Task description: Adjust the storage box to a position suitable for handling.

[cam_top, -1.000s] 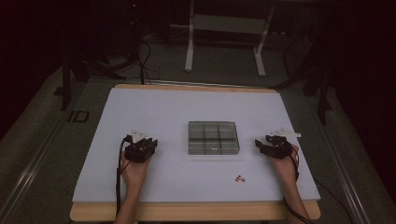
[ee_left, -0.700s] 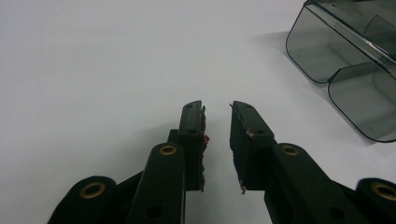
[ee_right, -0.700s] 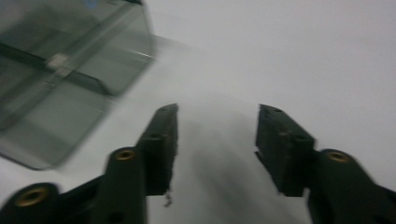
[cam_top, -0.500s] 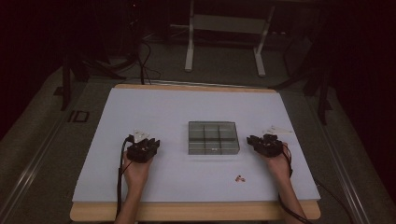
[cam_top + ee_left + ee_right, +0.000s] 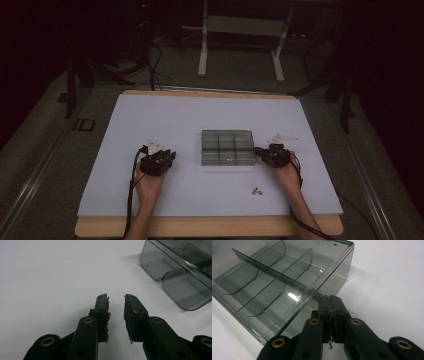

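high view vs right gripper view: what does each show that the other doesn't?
High view alone: the left tool resting apart from the box, a small reddish bit on the white table, both forearms, and the floor with a stand beyond.

Right gripper view alone: the right tool has its jaws pressed together at the box's wall, and the curved dividers inside look bare.

Both: the smoky clear box, the right tool beside it, the white tabletop.

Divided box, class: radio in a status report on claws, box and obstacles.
Left claw open, on bare table. Right claw shut, at divided box wall. Compartments look empty. Small red bits lie apart.
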`<state>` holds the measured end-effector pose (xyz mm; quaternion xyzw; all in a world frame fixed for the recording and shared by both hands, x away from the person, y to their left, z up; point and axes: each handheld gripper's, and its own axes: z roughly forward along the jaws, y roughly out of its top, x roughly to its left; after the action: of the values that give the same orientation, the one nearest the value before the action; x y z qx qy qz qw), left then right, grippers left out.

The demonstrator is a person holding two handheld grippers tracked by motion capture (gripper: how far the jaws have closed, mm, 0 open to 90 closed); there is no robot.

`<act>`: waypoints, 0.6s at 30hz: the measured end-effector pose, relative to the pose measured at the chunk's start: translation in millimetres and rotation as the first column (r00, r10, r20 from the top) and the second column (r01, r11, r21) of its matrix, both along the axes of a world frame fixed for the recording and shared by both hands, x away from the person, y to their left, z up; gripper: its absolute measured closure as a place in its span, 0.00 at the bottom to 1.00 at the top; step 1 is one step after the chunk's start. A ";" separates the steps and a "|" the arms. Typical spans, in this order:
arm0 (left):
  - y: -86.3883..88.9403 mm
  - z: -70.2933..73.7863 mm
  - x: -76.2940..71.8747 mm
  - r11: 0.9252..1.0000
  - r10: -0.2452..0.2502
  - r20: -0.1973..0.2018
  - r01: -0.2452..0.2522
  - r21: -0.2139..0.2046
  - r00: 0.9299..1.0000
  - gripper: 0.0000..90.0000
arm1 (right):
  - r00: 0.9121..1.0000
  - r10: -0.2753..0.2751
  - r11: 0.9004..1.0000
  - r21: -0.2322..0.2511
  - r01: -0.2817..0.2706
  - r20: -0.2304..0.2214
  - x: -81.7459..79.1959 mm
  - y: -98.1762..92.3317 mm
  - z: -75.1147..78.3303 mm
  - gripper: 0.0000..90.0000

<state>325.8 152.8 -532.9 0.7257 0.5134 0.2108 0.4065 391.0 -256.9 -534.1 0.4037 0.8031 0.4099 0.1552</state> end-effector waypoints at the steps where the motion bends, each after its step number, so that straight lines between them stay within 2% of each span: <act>1: -1.3 0.4 -0.5 1.000 -0.007 0.002 0.007 0.003 1.000 0.81 | 1.000 0.001 1.000 0.001 -0.001 -0.002 0.3 0.7 -0.3 0.98; 11: -18.8 1.7 -4.7 0.994 -0.101 0.014 0.101 0.030 0.995 0.83 | 1.000 0.022 1.000 0.001 -0.022 0.003 2.2 15.3 -1.0 0.98; 14: -22.8 1.0 -4.5 0.993 -0.115 0.012 0.114 0.035 0.993 0.84 | 1.000 0.024 1.000 0.003 -0.024 0.002 2.2 17.3 -1.1 0.98; 18: -32.6 -1.5 -2.9 0.987 -0.155 0.001 0.154 0.038 0.988 0.85 | 1.000 0.030 1.000 0.008 -0.030 -0.001 1.8 20.5 -1.3 0.98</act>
<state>322.9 120.2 -534.4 0.7704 0.4507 0.1897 0.4091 392.9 -236.5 -535.3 0.3923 0.8076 0.4151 0.1472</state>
